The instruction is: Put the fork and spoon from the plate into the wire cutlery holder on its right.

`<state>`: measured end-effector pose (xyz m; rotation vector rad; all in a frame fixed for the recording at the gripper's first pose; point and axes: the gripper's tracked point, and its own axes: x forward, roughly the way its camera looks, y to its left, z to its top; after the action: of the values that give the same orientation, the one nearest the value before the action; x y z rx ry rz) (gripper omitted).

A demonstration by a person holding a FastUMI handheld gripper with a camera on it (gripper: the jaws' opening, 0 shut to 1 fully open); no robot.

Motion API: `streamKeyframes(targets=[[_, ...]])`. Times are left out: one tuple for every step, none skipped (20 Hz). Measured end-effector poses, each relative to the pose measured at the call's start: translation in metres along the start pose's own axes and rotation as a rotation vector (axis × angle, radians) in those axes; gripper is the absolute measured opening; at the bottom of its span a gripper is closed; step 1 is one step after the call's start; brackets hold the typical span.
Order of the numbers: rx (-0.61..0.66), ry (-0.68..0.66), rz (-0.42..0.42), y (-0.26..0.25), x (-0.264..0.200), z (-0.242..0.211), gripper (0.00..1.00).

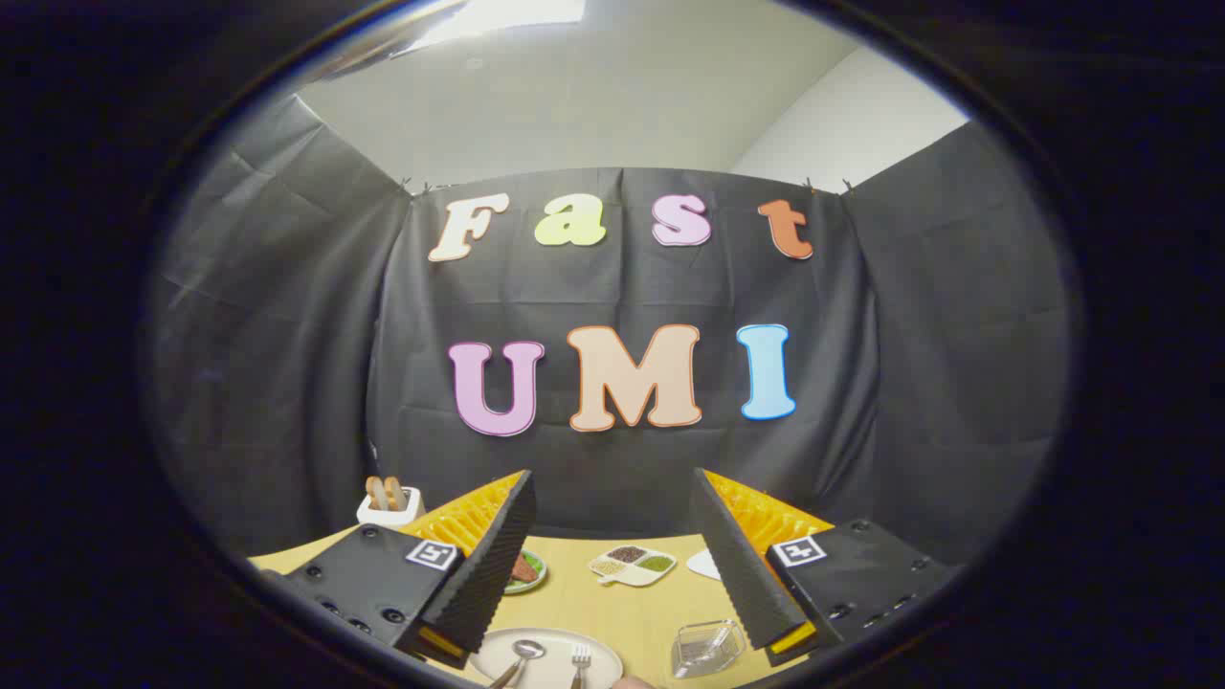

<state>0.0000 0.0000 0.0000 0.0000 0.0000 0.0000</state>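
A white plate [545,656] lies on the wooden table, low between my two fingers. On it rest a spoon [523,653] on the left and a fork [580,658] on the right, heads pointing away from me. To the plate's right, close to my right finger, stands a clear, boxy cutlery holder [706,648]. My gripper [612,488] is open, raised well above the table, with nothing between its fingers. The handles of both pieces are cut off from sight.
Farther back on the table [612,598] are a divided white dish of grains [632,565], a green plate with food [524,571] partly behind my left finger, a white container with bread-like sticks [389,504] and a white dish edge [705,565].
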Motion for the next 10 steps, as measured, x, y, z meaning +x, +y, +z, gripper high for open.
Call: streamKeyframes(targets=[[-0.002, -0.003, 0.003, 0.0008, 0.0000, 0.0016, 1.00], [-0.006, -0.009, 0.004, 0.0004, -0.0001, 0.0025, 1.00], [-0.012, -0.011, 0.005, 0.0001, 0.0010, 0.0034, 1.00], [-0.014, -0.012, 0.008, 0.0001, 0.0014, 0.0030, 1.00], [-0.015, -0.012, 0.011, 0.0014, 0.0020, 0.0035, 1.00], [-0.014, -0.010, 0.013, 0.0015, 0.0025, 0.0023, 1.00], [-0.014, -0.006, 0.014, 0.0020, 0.0039, 0.0018, 1.00], [-0.011, 0.000, 0.017, 0.0015, 0.0056, -0.0002, 1.00], [-0.009, 0.005, 0.020, 0.0022, 0.0063, -0.0003, 1.00], [-0.008, 0.010, 0.022, 0.0022, 0.0070, -0.0020, 1.00]])
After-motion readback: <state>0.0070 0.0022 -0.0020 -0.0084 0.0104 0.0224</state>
